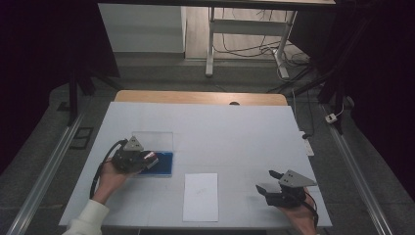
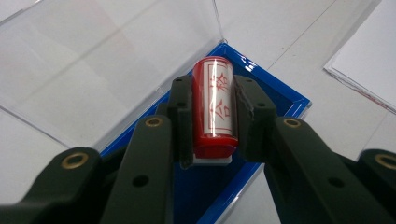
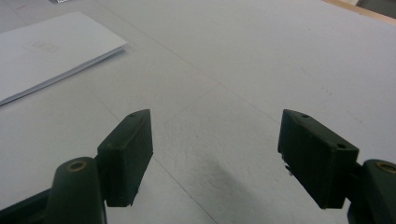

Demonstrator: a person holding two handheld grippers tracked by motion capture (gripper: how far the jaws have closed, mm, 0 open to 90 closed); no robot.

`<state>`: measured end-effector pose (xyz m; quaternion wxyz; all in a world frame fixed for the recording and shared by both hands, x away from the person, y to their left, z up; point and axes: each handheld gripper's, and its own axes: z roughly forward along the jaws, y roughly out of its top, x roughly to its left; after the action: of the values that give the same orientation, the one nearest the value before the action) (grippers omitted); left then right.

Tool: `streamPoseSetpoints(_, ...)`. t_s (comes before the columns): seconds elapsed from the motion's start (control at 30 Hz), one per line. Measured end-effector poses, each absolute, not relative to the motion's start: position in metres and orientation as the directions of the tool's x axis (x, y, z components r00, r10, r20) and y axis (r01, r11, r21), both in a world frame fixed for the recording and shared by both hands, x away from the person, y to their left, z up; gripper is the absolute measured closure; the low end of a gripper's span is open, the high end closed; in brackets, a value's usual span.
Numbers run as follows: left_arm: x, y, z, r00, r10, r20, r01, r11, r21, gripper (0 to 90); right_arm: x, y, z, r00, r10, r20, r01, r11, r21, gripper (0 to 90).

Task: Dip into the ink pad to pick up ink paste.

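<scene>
My desk (image 1: 235, 132) was evenly lit while its surroundings lay dark; glare streaked the red stamp (image 2: 214, 105).

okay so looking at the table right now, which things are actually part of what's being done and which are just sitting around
In use, as far as the frames suggest:
- red stamp, clamped in the left gripper
- blue ink pad case under it, clear lid open
- white paper sheet, likely the stamping target

Lying about:
- right gripper, open over bare table
- cables on the floor beyond

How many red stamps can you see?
1. The red stamp is pinched in the left tool, over the blue case with its clear lid open. Another could be hidden behind the tool.
</scene>
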<state>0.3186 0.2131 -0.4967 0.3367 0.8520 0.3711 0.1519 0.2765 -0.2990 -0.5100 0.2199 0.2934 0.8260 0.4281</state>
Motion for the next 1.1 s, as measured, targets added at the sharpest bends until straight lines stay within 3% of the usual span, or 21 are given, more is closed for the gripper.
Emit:
streamPoseSetpoints(0.47,0.3185,0.2090,-0.5000,0.678,0.732,0.069,0.526,-0.548,0.651,70.2,0.2765,-0.3004,-0.5100,-0.720,0.686,-0.105,0.312,0.454,0.835,26.0)
streamPoseSetpoints(1.1,0.3192,0.2088,-0.5017,0.658,0.752,0.039,0.557,-0.521,0.647,70.7,0.2773,-0.3009,-0.5096,-0.707,0.699,-0.107,0.322,0.453,0.831,26.0)
